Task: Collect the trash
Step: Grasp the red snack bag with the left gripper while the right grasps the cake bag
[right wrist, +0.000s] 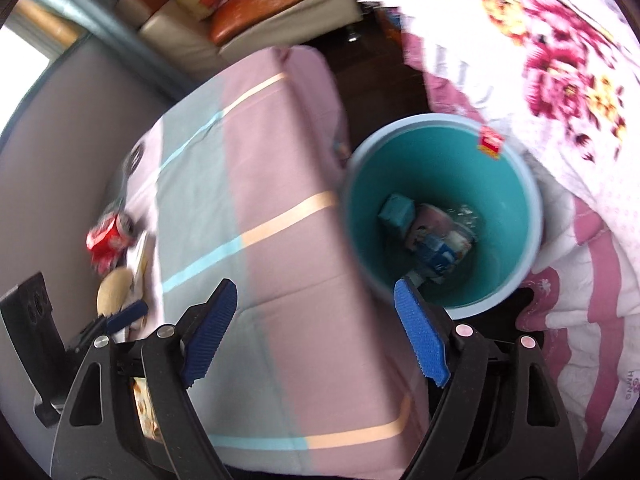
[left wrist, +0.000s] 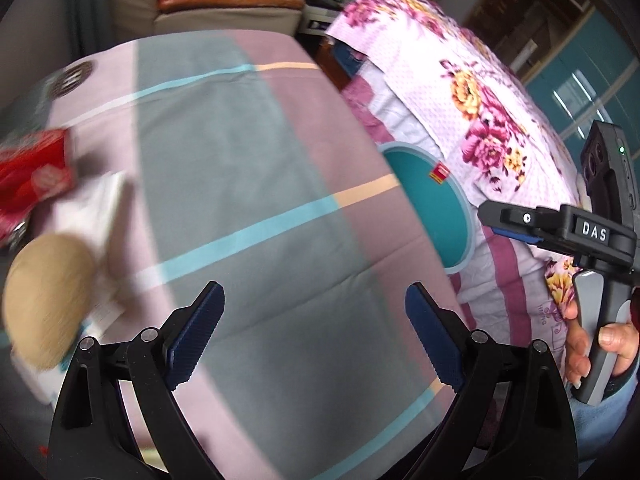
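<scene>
Two ribbed blue-padded tools (left wrist: 314, 334) (right wrist: 316, 334) gape; round teal bin (right wrist: 536, 216) holds wrappers.

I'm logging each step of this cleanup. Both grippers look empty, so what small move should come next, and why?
Probably swing the left gripper left toward the red can. Its jaws are open and hold nothing, and the can, white paper and a tan round thing lie on the table's left side. The teal bin already holds trash.
</scene>
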